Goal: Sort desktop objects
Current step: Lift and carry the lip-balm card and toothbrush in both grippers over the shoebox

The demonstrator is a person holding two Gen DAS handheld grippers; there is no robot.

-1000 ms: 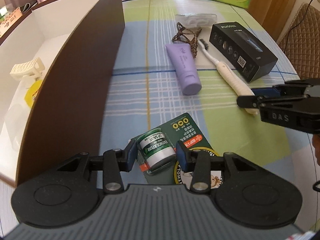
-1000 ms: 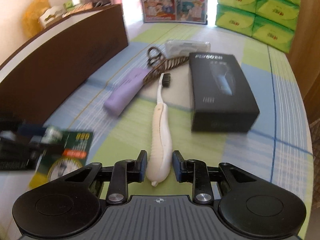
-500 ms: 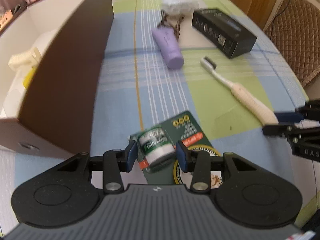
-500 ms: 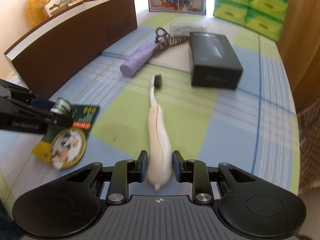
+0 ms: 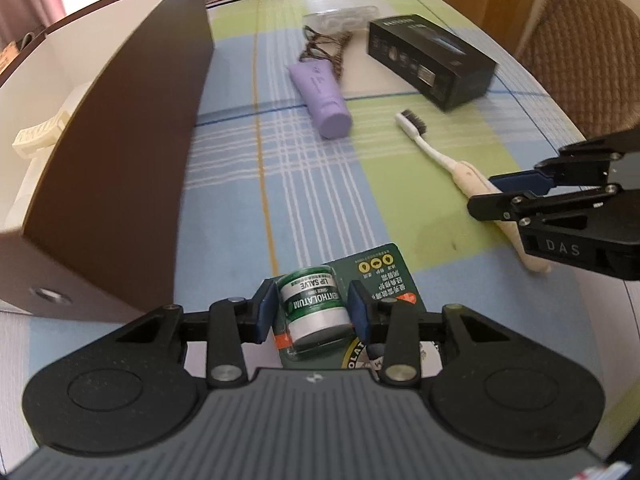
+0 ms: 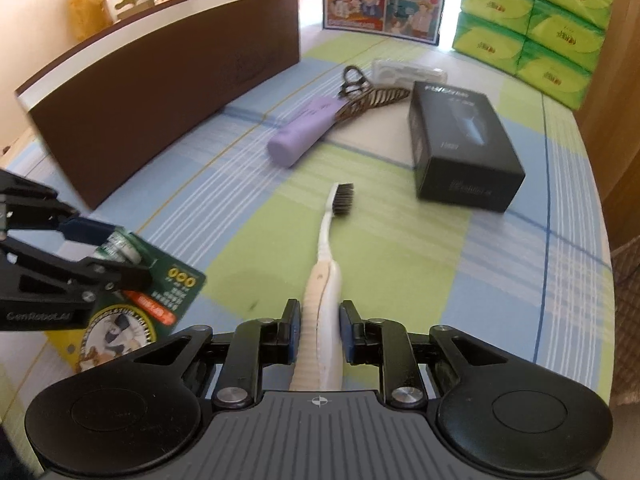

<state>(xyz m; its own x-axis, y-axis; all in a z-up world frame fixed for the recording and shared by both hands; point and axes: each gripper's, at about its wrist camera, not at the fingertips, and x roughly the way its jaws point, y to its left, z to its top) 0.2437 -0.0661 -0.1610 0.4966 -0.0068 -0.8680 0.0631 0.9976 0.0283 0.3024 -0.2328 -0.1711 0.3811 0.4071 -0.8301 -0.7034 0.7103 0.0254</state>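
A green lip salve card with its small jar [image 5: 310, 304] lies on the checked tablecloth, and my left gripper [image 5: 312, 312] is closing on the jar, blue pads against its blister. The right wrist view shows that gripper [image 6: 128, 254] at the left, over the card [image 6: 172, 288]. A white toothbrush [image 6: 326, 224] with dark bristles points away from me. My right gripper [image 6: 320, 320] is closing on its thick handle. The left wrist view shows the toothbrush [image 5: 424, 140] running into the right gripper [image 5: 482, 192].
A long brown box [image 5: 132, 152] with a white inside stands along the left; a cream clip [image 5: 40, 136] lies in it. Farther back are a purple tube [image 5: 320, 96], a black carton [image 5: 432, 60], a striped hair claw [image 5: 320, 40] and green tissue packs [image 6: 532, 20]. A woven chair [image 5: 580, 48] stands right.
Both grippers have drawn back toward the near table edge, taking the salve card and the toothbrush away from the black carton. Both pairs of pads have narrowed onto their items.
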